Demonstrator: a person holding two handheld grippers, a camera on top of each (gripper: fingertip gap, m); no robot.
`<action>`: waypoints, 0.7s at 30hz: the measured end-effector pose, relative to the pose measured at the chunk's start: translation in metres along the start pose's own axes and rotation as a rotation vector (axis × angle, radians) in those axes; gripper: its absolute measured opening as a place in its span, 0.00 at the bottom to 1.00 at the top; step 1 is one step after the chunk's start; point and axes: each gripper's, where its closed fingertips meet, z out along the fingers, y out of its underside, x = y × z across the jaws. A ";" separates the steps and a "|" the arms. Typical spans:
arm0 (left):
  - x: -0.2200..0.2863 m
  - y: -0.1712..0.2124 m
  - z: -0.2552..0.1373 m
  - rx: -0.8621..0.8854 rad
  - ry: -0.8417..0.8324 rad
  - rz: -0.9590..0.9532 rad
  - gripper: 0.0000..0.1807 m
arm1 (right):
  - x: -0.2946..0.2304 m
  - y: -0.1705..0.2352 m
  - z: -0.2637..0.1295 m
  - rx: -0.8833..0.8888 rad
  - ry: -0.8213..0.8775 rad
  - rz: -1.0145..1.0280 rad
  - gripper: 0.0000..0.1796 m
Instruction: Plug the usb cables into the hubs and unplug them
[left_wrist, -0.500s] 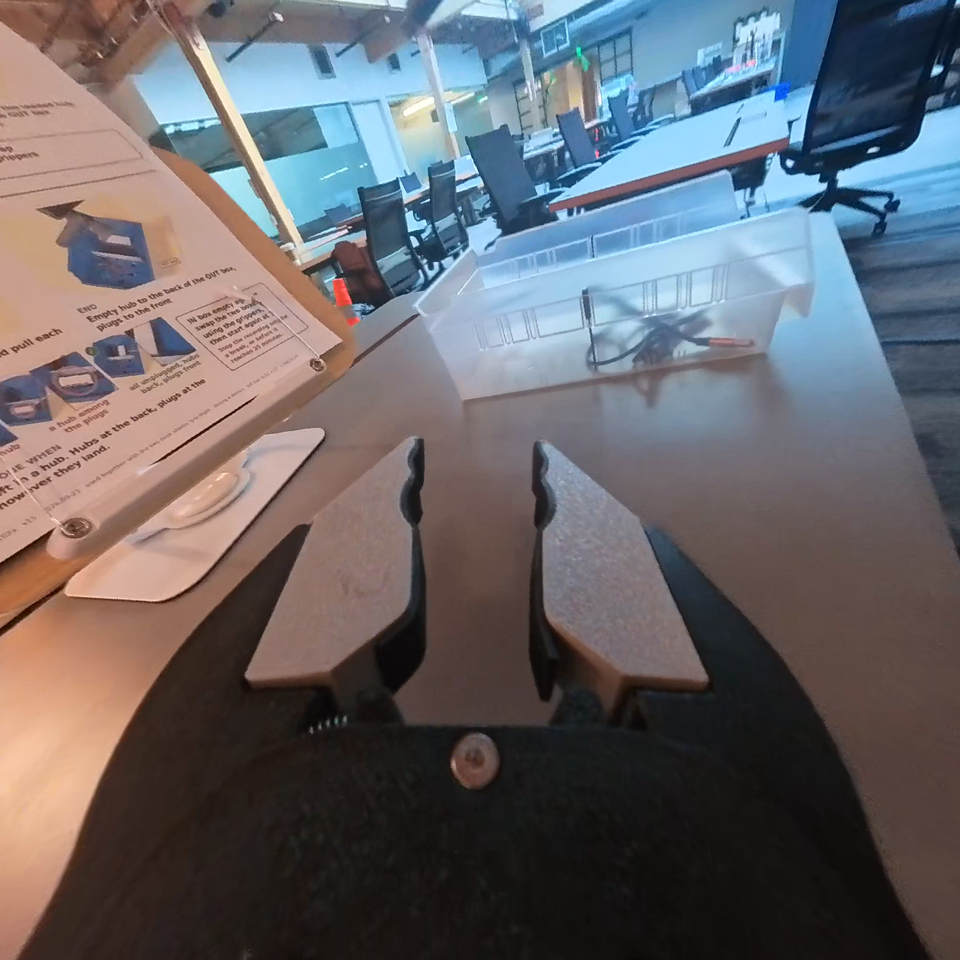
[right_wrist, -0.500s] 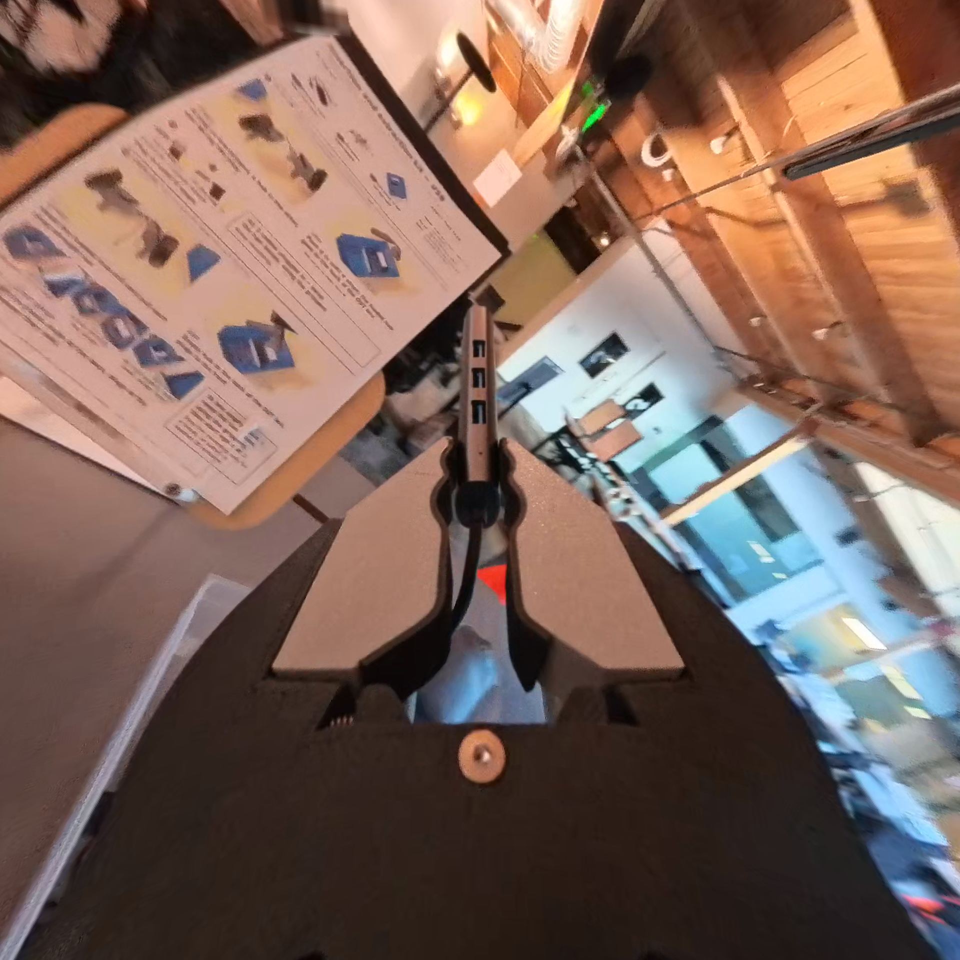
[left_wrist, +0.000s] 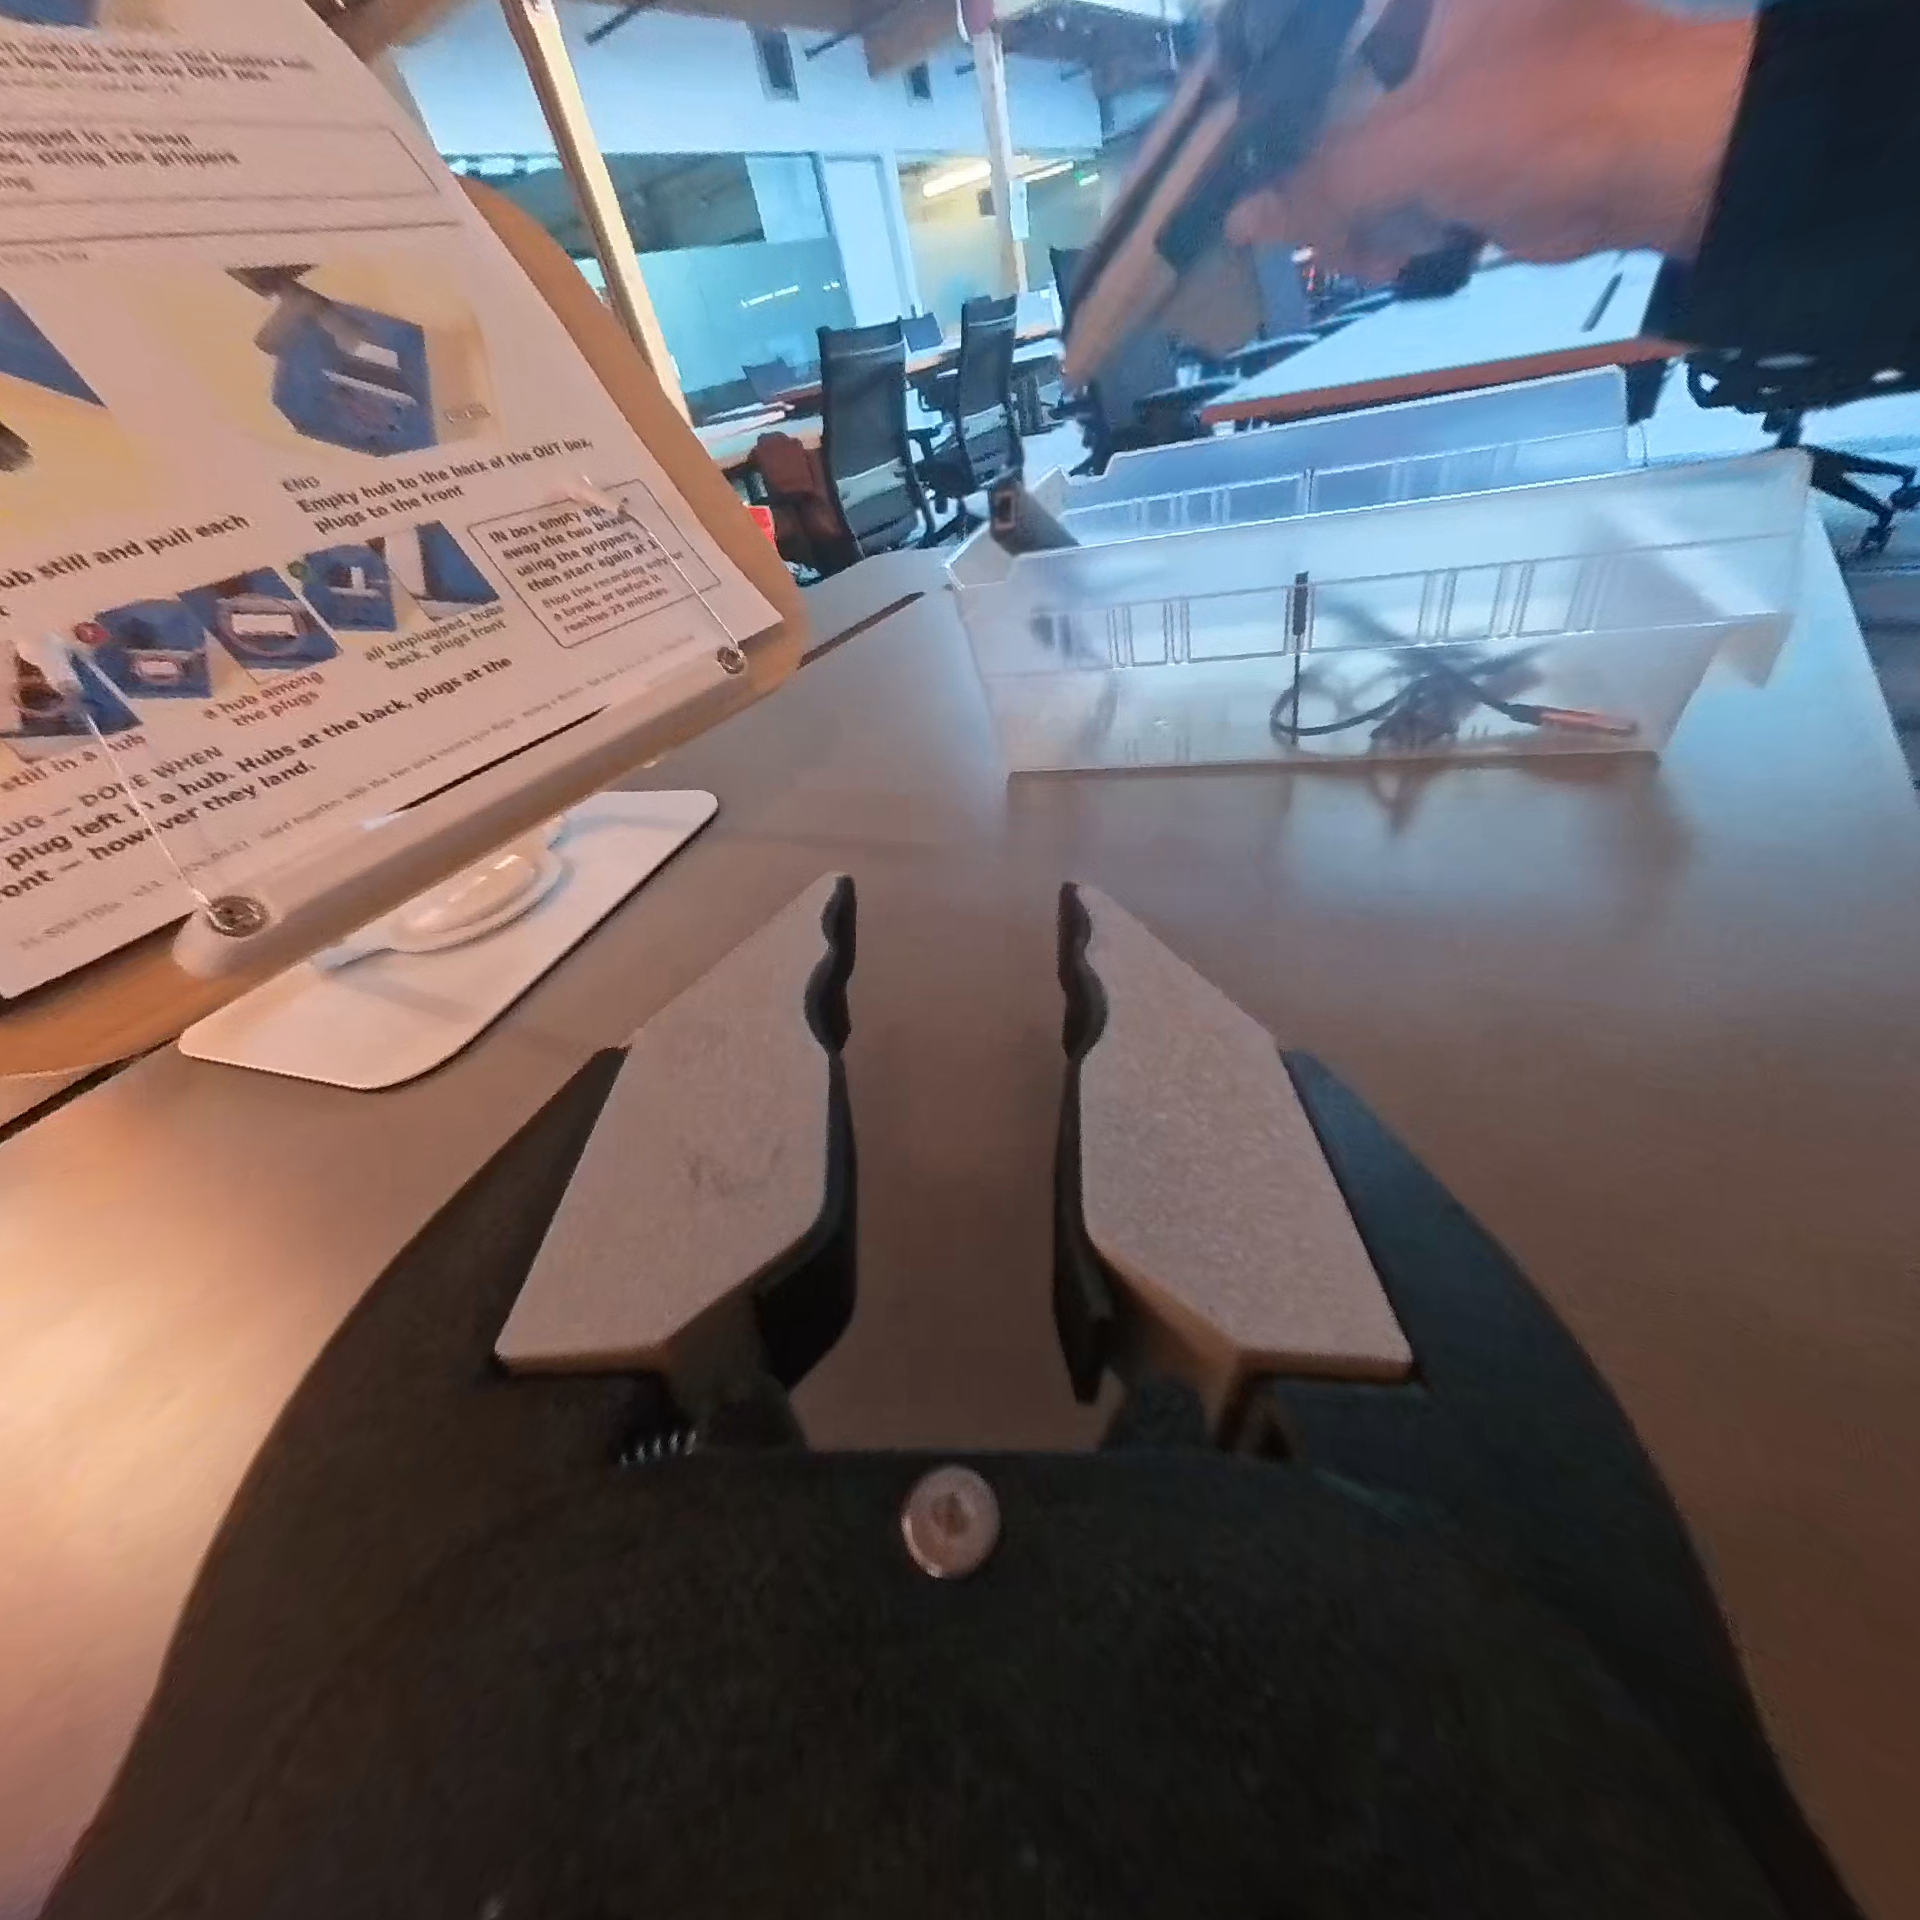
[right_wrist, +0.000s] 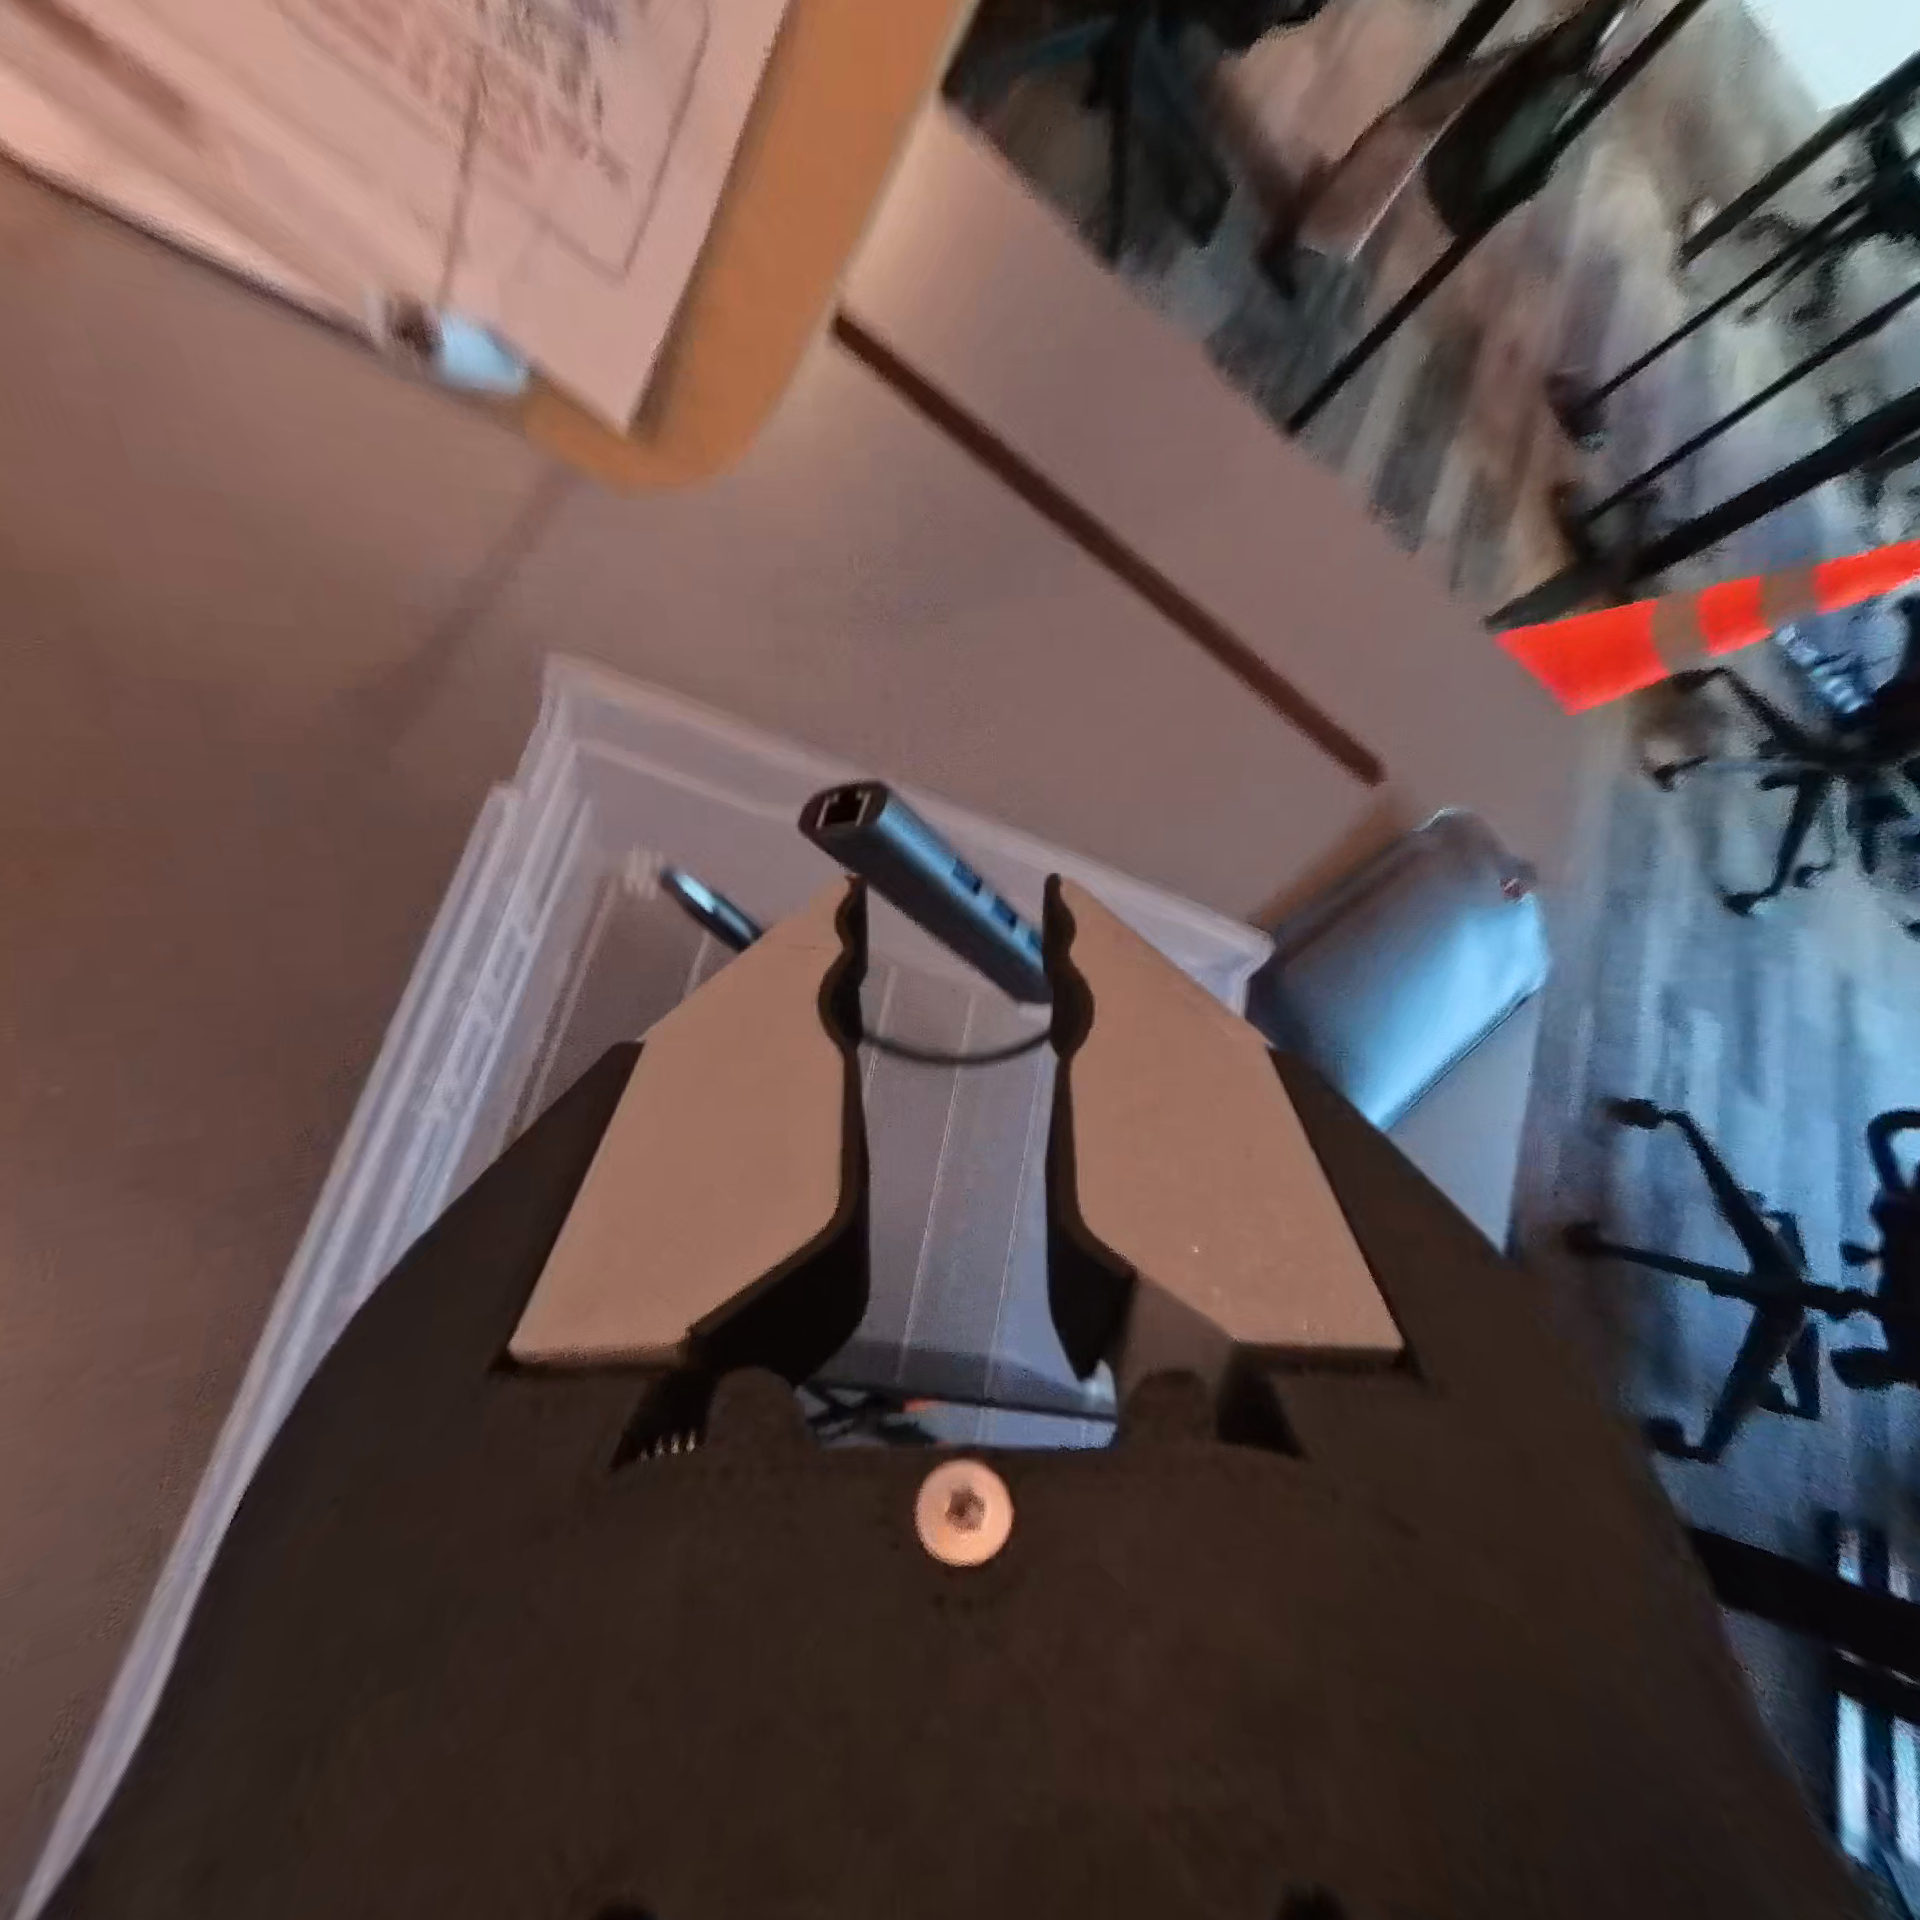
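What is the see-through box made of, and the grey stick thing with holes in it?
The see-through box looks like clear, slightly frosted plastic: the cables inside show through its wall. The grey stick, a hub, looks like matte metal, maybe aluminium: an even dull grey sheen. It could be painted plastic; the picture is blurry.

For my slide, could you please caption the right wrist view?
Open right gripper above a clear bin, grey USB hub beyond its fingertips.

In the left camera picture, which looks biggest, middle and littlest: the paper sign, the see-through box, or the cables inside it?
As they look in the left wrist view:
1. Paper sign, though it stands nearest the camera, so that may flatter it.
2. See-through box.
3. Cables, a small tangle inside the box.
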 end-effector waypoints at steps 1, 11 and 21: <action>0.000 0.002 0.001 -0.011 0.001 0.004 0.20 | -0.002 -0.018 -0.010 0.062 0.004 0.010 0.18; -0.004 0.006 0.005 -0.040 -0.020 -0.004 0.21 | -0.219 -0.120 -0.086 0.509 -0.637 0.106 0.34; -0.018 0.011 0.004 -0.068 -0.079 -0.012 0.25 | -0.282 -0.084 0.037 0.465 -0.611 0.257 0.55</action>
